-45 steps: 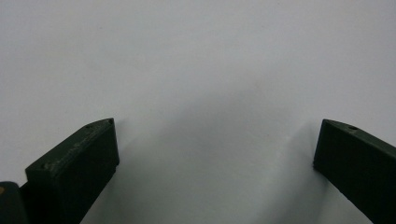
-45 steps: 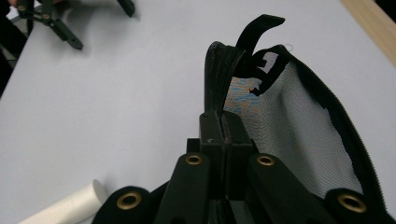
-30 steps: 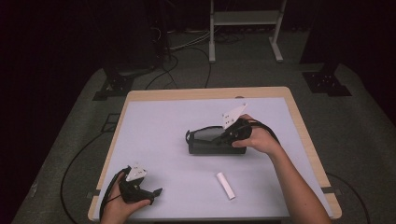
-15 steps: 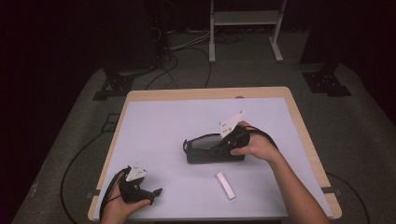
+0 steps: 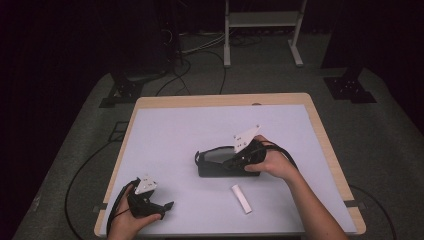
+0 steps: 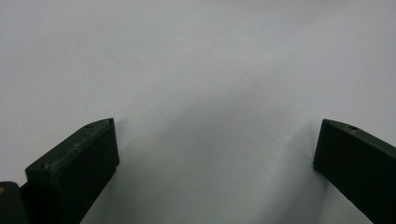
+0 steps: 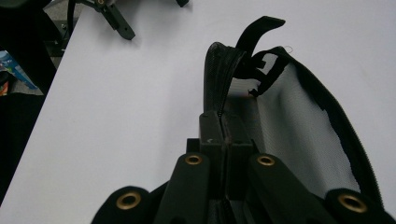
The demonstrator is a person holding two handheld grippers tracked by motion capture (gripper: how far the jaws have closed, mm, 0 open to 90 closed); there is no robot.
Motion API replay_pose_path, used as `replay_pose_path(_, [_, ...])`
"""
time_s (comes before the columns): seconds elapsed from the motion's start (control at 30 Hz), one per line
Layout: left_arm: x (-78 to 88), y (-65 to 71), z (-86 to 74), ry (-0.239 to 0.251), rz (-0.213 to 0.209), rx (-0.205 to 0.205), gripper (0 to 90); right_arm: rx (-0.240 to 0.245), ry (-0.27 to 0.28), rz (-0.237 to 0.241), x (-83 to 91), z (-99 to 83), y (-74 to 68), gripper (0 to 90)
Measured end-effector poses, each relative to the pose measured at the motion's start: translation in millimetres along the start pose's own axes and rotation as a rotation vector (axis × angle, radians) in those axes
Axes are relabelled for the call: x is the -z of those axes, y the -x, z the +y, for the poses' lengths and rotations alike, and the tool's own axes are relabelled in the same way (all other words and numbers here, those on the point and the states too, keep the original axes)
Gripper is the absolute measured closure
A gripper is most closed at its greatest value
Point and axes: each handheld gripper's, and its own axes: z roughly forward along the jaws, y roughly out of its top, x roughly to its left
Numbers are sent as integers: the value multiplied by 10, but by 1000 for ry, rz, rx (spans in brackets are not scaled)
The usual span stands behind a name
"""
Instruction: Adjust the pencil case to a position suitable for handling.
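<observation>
The right gripper (image 5: pixel 235 161) and the black mesh pouch (image 5: pixel 220 163) it grips have slid toward the near-left of the bench (image 5: pixel 200 120) since a second earlier, while the left gripper (image 5: pixel 159 206) has kept its place at the near-left corner. In the right gripper view, the fingers (image 7: pixel 211 135) are pinched together on the zippered edge of the pouch, which runs straight up between them; the rest of the pouch spreads away to the right of the fingers, its mouth gaping. The pouch lies near the middle of the bench, slightly toward the near side. It is a soft, flat bag with see-through mesh sides that let the pale bench surface show through, a black fabric border carrying the zip, and a short black strap loop standing up at its far end. A small white tube (image 5: pixel 241 199) lies on the bench just on the near side of the pouch, apart from it. In the left gripper view, the fingers (image 6: pixel 79 163) stand wide apart over bare bench, nothing between them.
</observation>
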Motion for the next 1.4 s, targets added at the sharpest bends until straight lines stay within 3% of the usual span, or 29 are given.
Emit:
replay_pose_path(0.47, [-1, 2, 0, 0, 0, 2, 0, -14, 0, 1, -74, -61, -44, 879])
replay_pose_path(0.77, [-2, 4, 0, 3, 0, 5, 0, -31, 16, 26, -105, -110, -98, 872])
replay_pose_path(0.87, [-3, 4, 0, 3, 1, 5, 0, -30, 11, 28, -113, -120, -113, 836])
replay_pose_path(1.13, [-3, 4, 0, 3, 1, 5, 0, -43, 33, -27, -27, -92, -133, 673])
replay_pose_path(1.23, [-1, 3, 0, 1, 1, 3, 0, -91, 34, -103, 76, -100, -146, 575])
replay_pose_path(1.4, [-3, 5, 0, 3, 1, 5, 0, -129, 40, -135, 132, -141, -164, 514])
